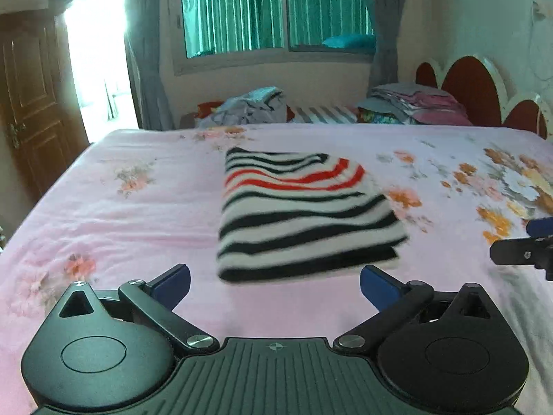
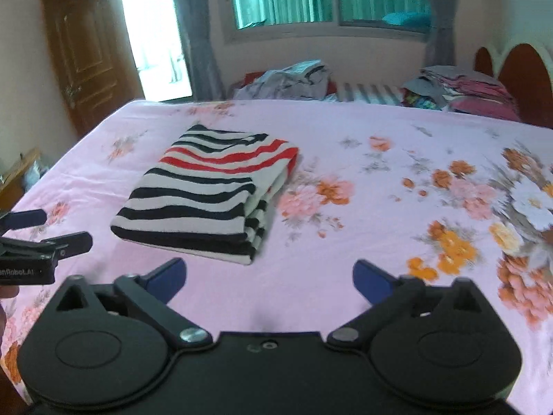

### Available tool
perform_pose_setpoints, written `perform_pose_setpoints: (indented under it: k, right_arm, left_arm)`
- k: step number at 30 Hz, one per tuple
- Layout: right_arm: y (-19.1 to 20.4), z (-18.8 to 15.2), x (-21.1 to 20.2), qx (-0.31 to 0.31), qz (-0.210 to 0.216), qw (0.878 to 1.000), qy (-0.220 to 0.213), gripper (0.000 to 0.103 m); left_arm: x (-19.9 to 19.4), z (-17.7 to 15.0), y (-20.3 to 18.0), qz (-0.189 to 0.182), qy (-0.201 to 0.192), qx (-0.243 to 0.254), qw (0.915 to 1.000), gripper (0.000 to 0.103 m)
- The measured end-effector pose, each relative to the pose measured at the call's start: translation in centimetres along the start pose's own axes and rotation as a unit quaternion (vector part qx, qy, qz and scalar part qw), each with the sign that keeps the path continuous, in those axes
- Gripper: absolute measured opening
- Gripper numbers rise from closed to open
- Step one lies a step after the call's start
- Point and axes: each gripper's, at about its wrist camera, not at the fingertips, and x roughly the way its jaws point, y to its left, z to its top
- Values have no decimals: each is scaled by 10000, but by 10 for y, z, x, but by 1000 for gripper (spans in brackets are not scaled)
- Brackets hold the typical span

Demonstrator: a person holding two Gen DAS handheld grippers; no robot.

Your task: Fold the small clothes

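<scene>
Both hand-held grippers gape empty, just short of the folded striped garment [image 1: 304,211].

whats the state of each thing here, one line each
striped garment: folded, lying flat on the bed
left gripper: open, empty
right gripper: open, empty
door: open
window curtains: drawn shut
clothes pile: unfolded, heaped
stacked clothes: folded

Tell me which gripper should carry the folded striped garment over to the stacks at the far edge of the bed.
Left, probably. In its own view the folded black, white and red striped garment lies straight ahead of the open left gripper. From the open right gripper it sits off to the left. Neither touches it.
</scene>
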Motion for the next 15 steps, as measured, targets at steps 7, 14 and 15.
perform_pose_setpoints:
  k: [7,14,15]
  right_arm:
    - [-2,-22,-52,35,-207,9994,-276,103]
    - [10,-41,-105,6,-233,9985,-502,103]
    - [13,-43,-112,-7,-228,9982,-548,103]
  left_arm:
    - [-53,-13,-13,36,-129,-100,9999,103]
    - [-116,-26,-21,11,-399,-157,9991,103]
    - [-125,-28,-22,2,-457,-174,9988,103]
